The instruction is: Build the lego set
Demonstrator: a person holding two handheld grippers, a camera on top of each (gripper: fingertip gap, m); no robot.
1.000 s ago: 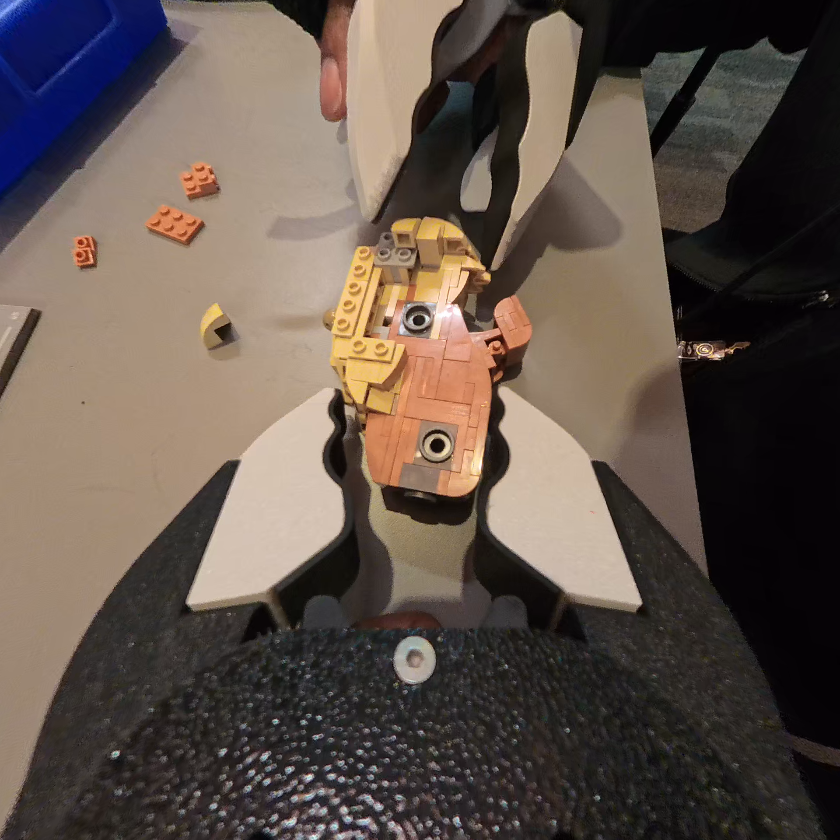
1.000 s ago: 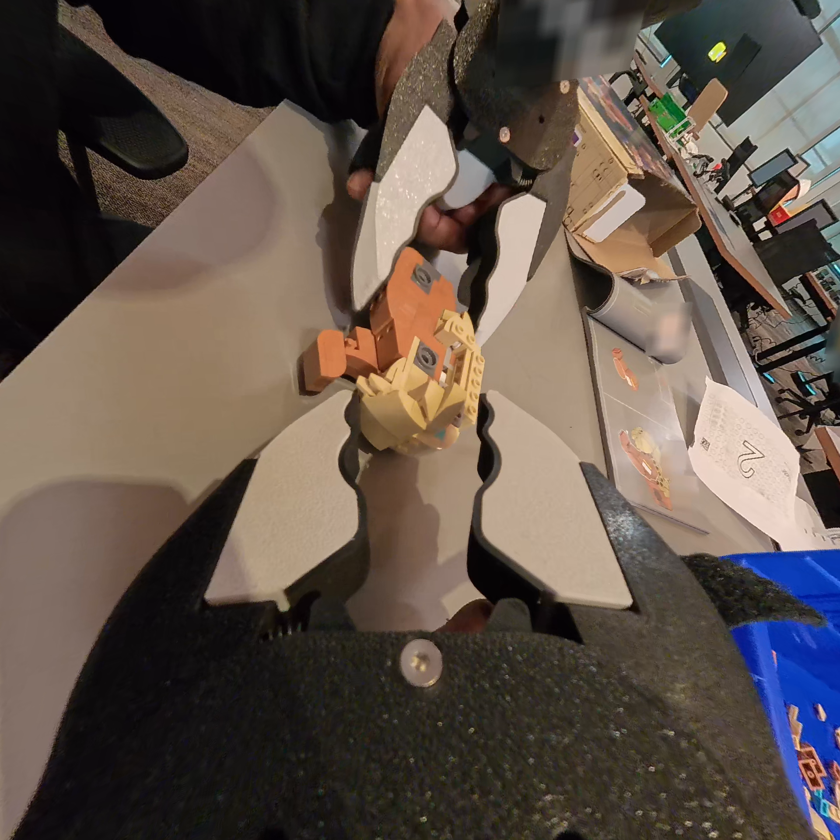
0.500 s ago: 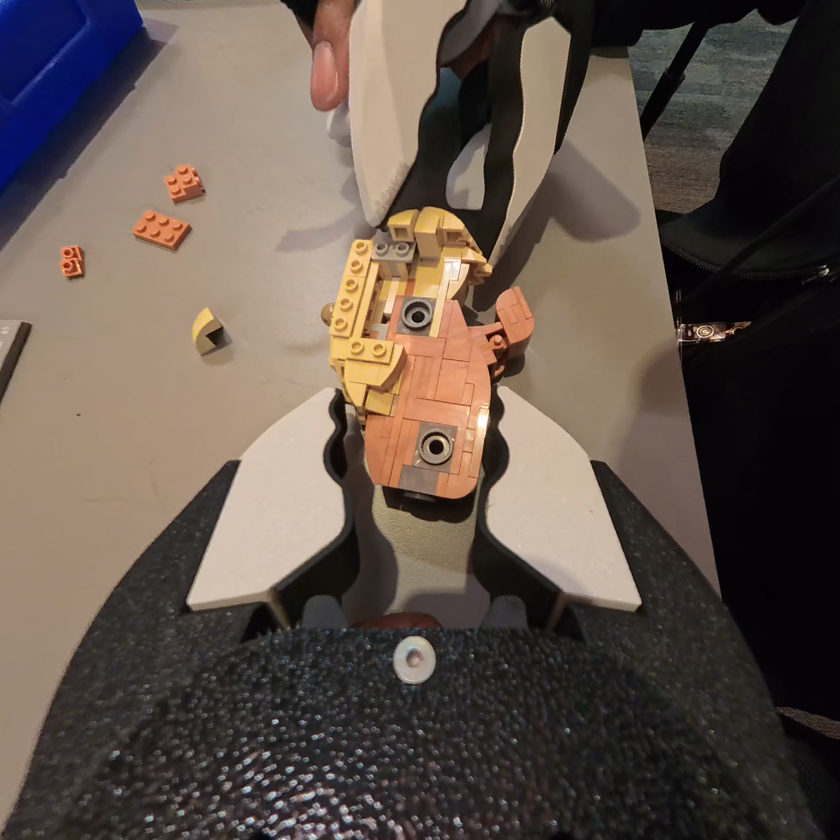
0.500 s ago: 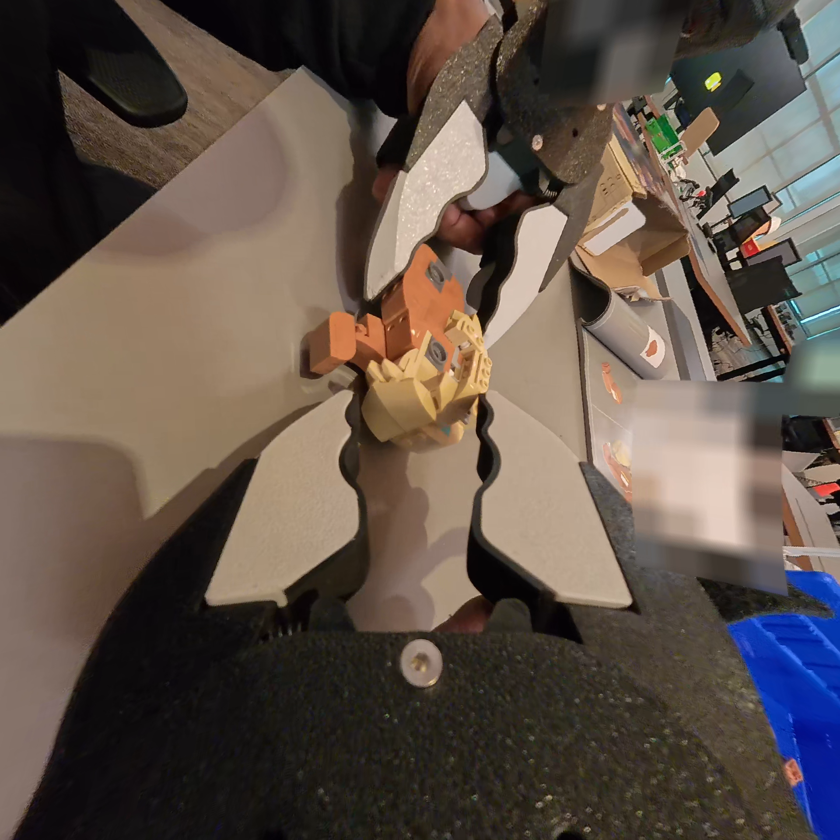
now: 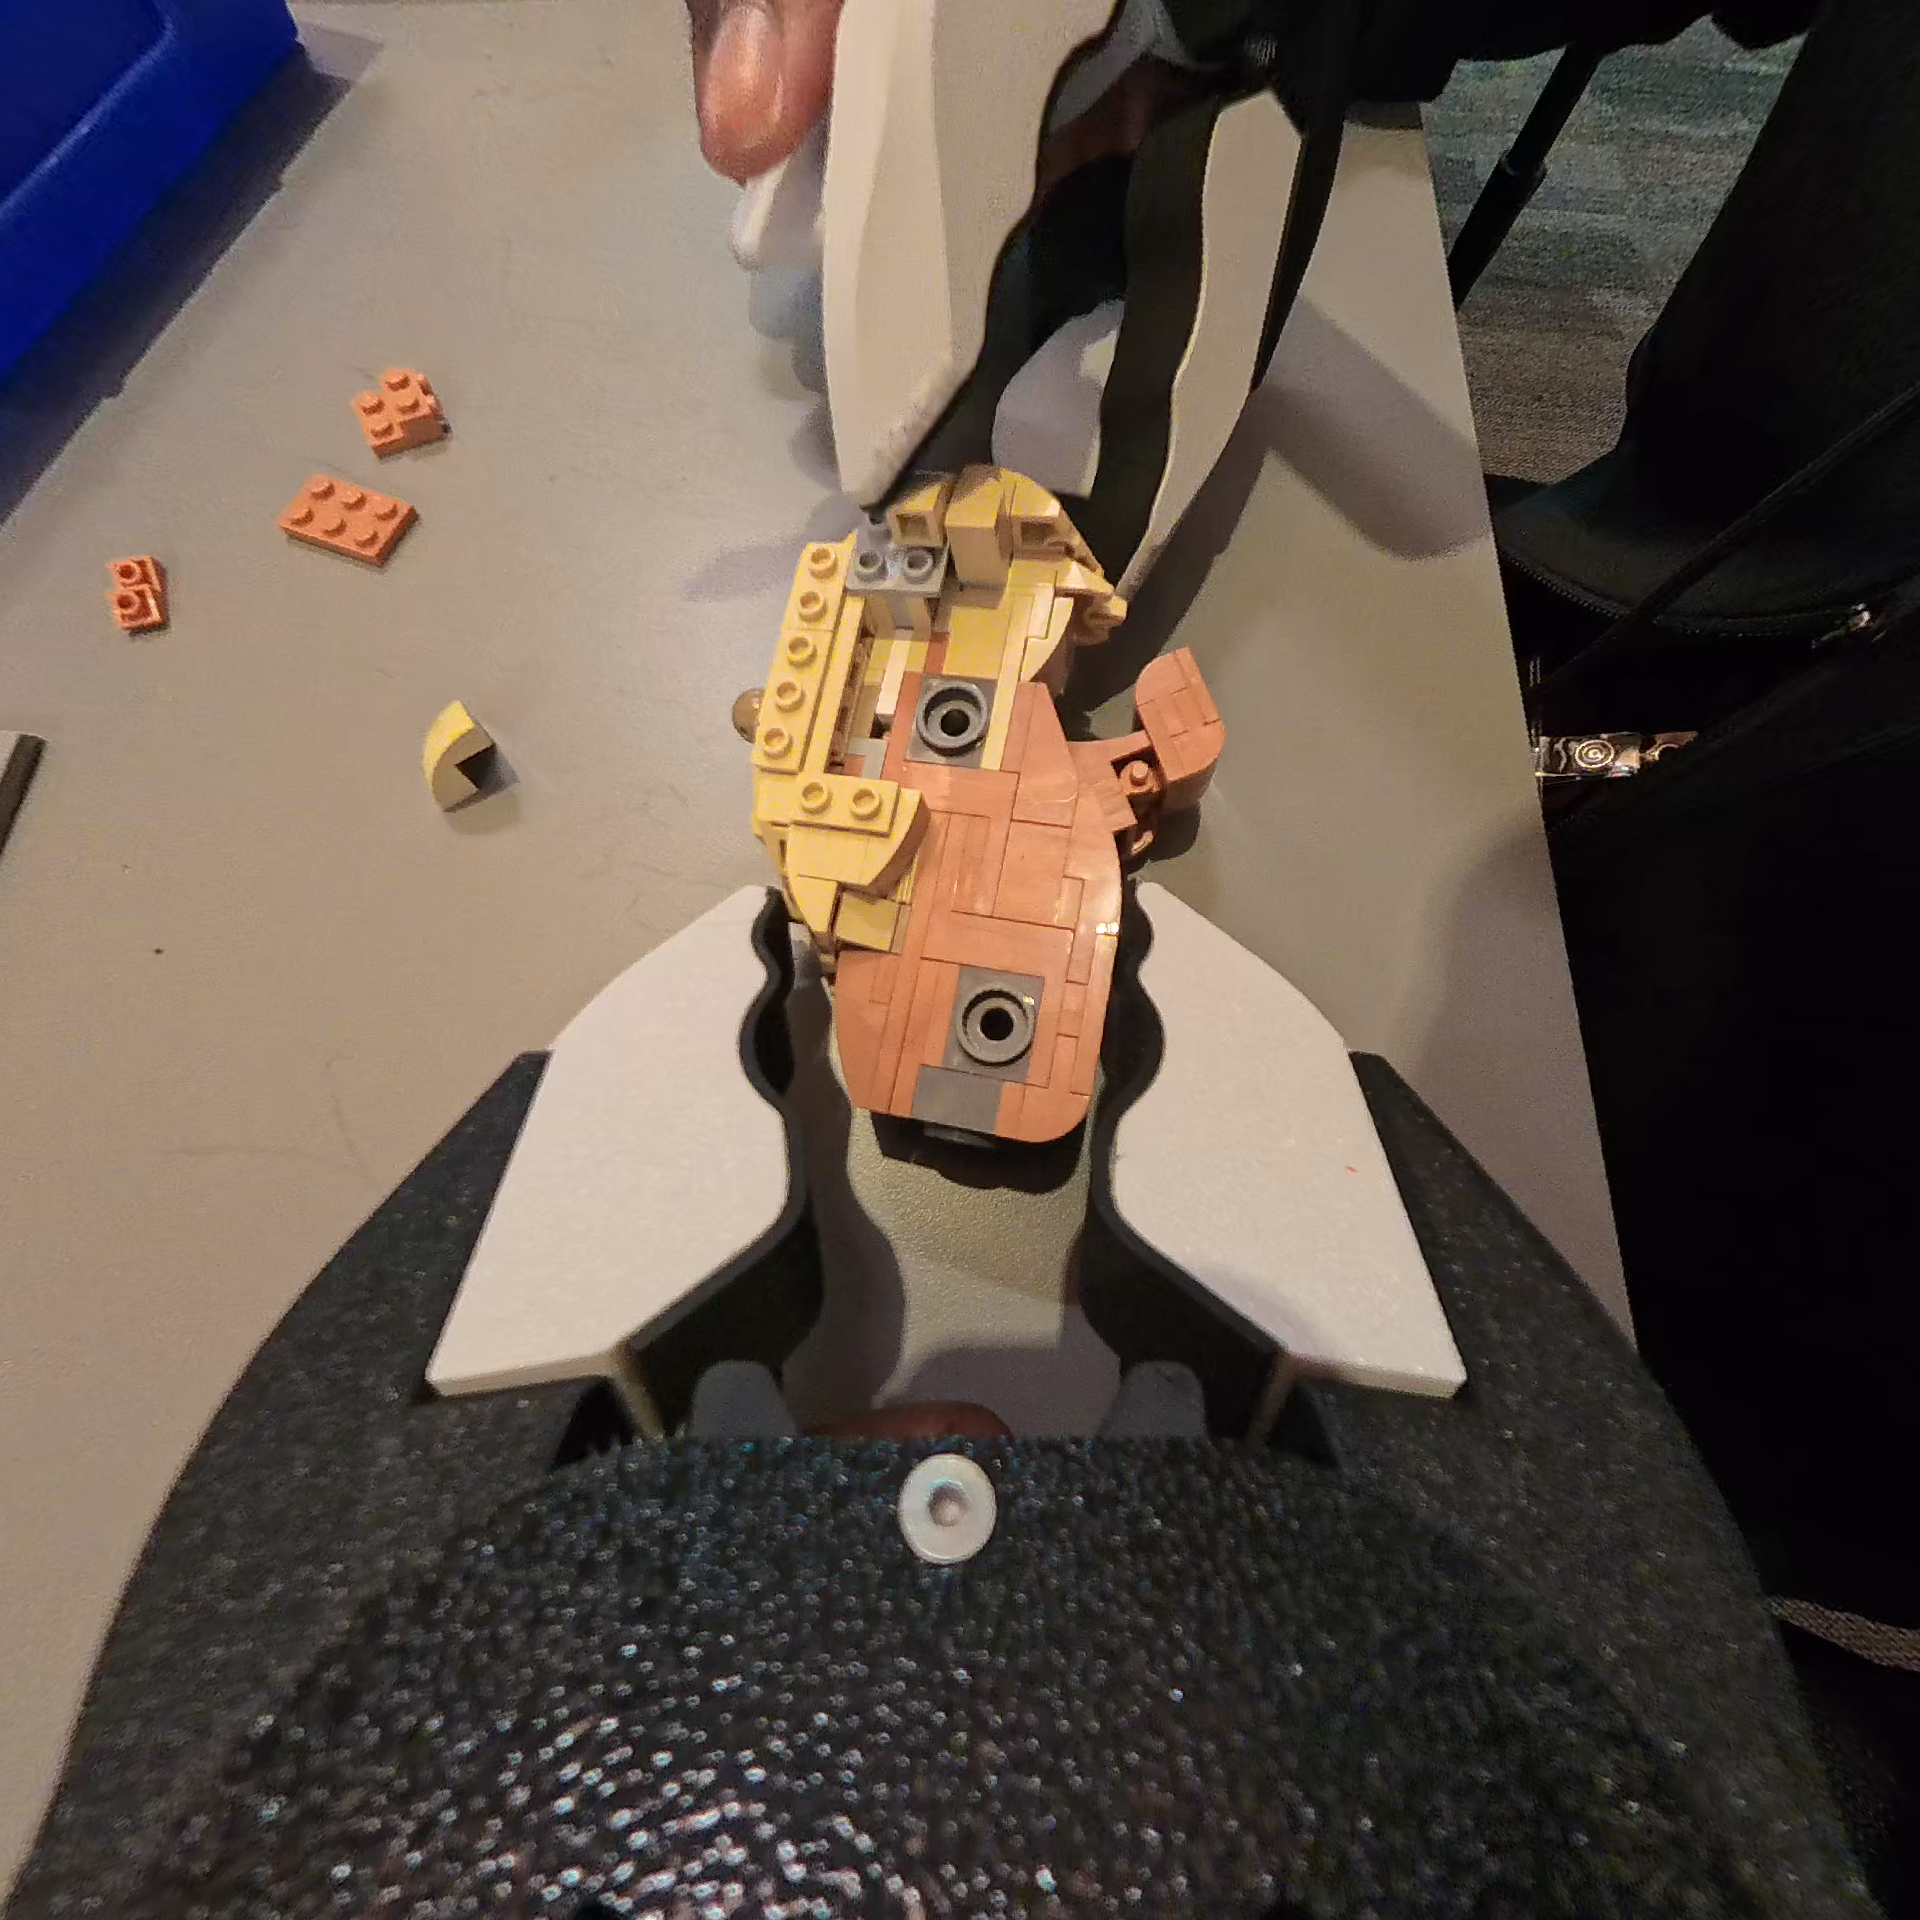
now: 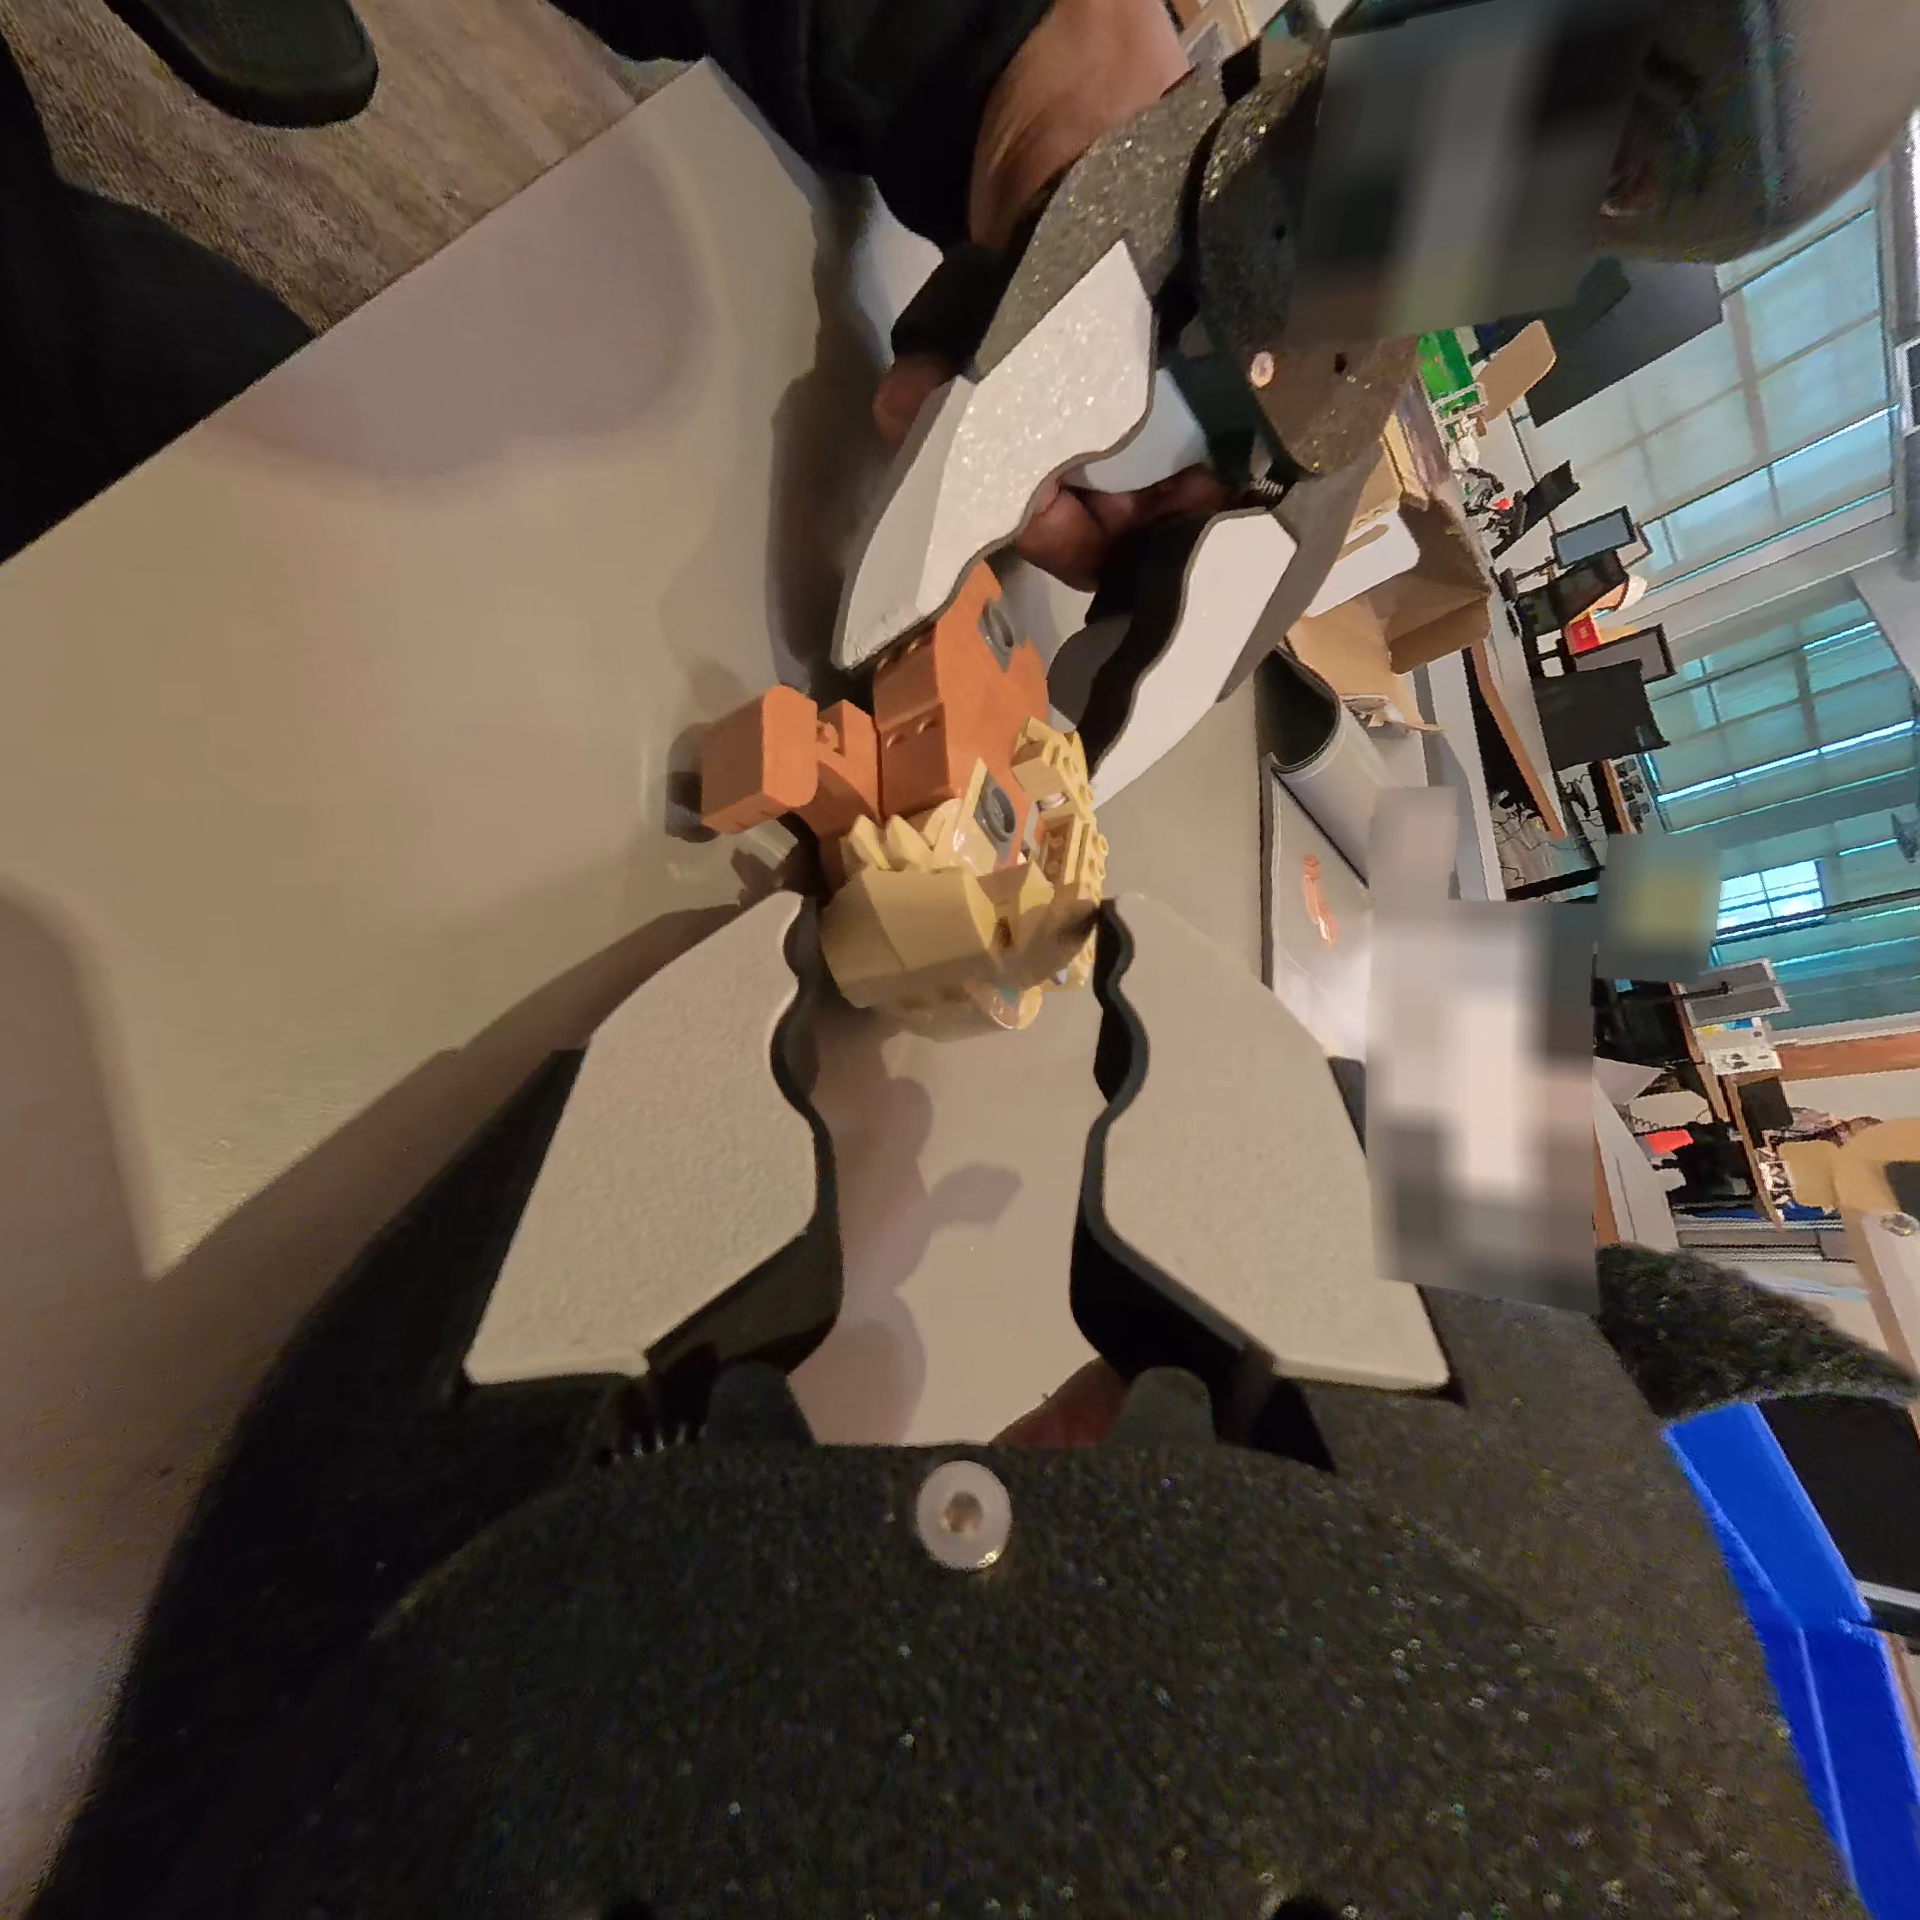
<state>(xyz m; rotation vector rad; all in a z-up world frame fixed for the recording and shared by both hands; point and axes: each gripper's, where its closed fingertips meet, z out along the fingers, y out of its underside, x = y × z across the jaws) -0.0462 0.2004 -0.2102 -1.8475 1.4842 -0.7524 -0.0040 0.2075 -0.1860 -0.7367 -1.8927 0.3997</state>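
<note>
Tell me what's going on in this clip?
A person with a gripper in each hand is working on a half-built tan and brown lego model on a grey table. The left gripper brackets its brown end, the right gripper its tan end. Loose orange pieces lie nearby.

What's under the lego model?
The grey table. The lego model lies on it, casting a dark shadow by its near end. A small round knob pokes out on one side; the underside itself is hidden.
</note>
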